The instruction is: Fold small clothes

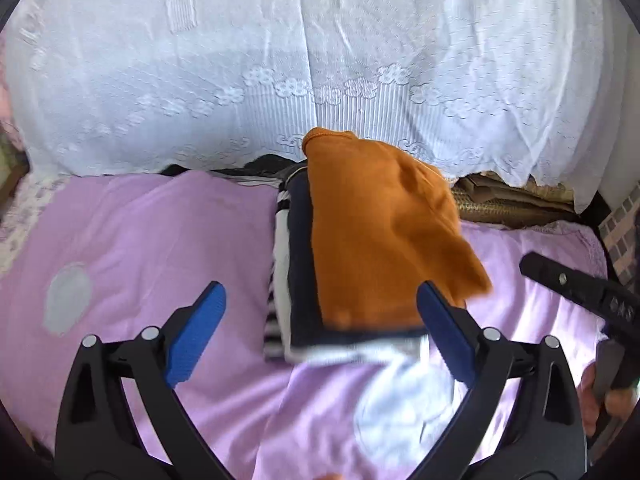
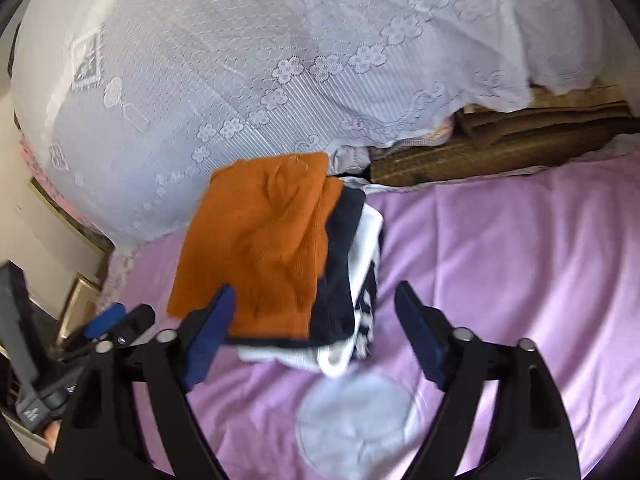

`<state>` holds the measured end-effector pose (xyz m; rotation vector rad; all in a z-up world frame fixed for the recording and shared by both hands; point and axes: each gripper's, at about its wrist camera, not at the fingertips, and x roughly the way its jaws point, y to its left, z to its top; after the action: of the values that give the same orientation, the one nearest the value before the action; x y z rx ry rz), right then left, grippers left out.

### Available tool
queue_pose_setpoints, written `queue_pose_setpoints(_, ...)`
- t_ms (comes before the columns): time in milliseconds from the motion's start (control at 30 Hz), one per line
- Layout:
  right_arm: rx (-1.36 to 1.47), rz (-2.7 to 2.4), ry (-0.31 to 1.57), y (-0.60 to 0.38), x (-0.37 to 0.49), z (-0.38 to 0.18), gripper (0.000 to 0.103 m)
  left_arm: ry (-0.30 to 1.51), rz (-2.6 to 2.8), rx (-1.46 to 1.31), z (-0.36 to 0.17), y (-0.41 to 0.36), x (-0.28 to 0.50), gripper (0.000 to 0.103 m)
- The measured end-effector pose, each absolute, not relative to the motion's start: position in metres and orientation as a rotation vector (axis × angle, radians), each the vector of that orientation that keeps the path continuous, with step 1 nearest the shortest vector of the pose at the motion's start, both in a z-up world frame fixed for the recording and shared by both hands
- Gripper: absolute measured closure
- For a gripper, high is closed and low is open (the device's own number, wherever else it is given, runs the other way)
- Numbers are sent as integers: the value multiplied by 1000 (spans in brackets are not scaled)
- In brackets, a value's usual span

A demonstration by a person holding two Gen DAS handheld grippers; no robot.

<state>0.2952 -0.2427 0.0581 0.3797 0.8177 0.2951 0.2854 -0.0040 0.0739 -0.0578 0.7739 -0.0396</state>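
Note:
A stack of folded small clothes lies on the purple sheet (image 1: 140, 232). An orange garment (image 1: 372, 240) (image 2: 260, 248) is on top, slightly blurred. Under it are a navy piece (image 1: 302, 264) (image 2: 340, 280), a white piece (image 2: 368, 232) and a striped piece (image 1: 276, 280). My left gripper (image 1: 320, 332) is open, its blue pads either side of the stack's near edge, nothing clamped. My right gripper (image 2: 316, 332) is also open, straddling the same near edge from the other side. Each gripper shows in the other's view: the right gripper (image 1: 580, 292), the left gripper (image 2: 108, 324).
A white lace cover (image 1: 320, 60) (image 2: 240, 80) rises behind the stack. A brown woven mat (image 1: 512, 204) (image 2: 500, 148) shows under its right edge. Pale round prints (image 1: 66, 300) (image 2: 356, 420) mark the sheet. A hand (image 1: 592, 400) holds the right gripper's handle.

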Motion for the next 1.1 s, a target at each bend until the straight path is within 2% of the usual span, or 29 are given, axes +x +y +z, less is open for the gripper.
queue_pose_setpoints(167, 243, 269, 713, -223, 198, 85, 6, 726, -28, 33, 95, -29, 204, 2)
queue_pose_setpoints(433, 183, 222, 656, -218, 111, 111, 3, 682, 87, 76, 121, -38, 114, 2)
queue_pose_setpoints(733, 141, 230, 600, -214, 71, 145, 3, 651, 115, 53, 147, -35, 72, 2)
queue_pose_setpoints(1100, 140, 229, 592, -218, 53, 152, 3, 647, 94, 74, 154, -43, 62, 2)
